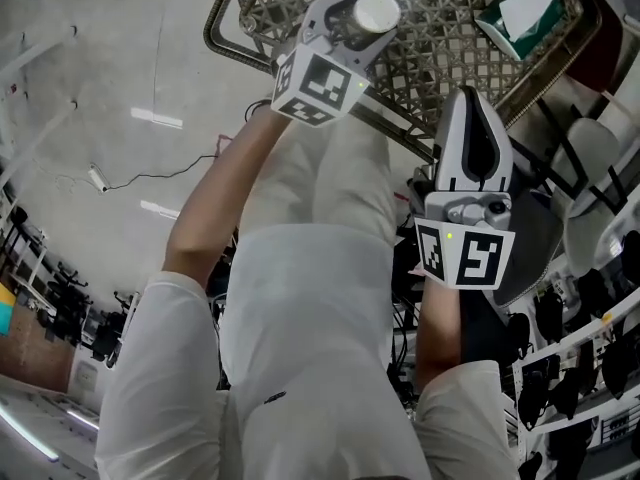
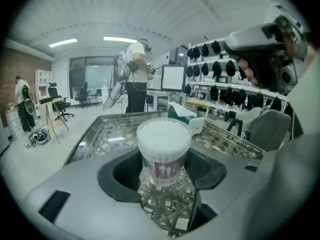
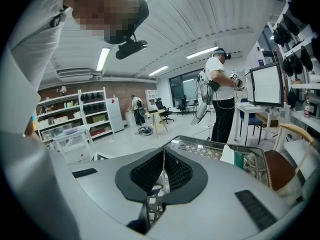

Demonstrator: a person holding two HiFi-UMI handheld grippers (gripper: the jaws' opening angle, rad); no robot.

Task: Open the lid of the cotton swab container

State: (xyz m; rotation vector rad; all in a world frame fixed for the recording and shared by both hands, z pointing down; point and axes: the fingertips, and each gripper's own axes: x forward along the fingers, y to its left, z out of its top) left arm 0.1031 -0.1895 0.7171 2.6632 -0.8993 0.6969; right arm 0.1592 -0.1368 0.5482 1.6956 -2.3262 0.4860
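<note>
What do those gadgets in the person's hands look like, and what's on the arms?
The left gripper and right gripper are each a pale grey plastic shell with two jaws lined by black pads, and each carries a white cube with black square markers. The person wears a white short-sleeved shirt.

- A white short-sleeved shirt (image 1: 300,338), with loose sleeves (image 1: 160,378).
- The left gripper (image 1: 362,20) has a pale grey shell and smooth black pads (image 2: 119,176).
- The right gripper (image 1: 469,100) has a white-grey shell with a black inset and ribbed black pads (image 3: 148,171).
- Each gripper carries a cube (image 1: 318,86) of black-and-white square markers with a small green light.
</note>
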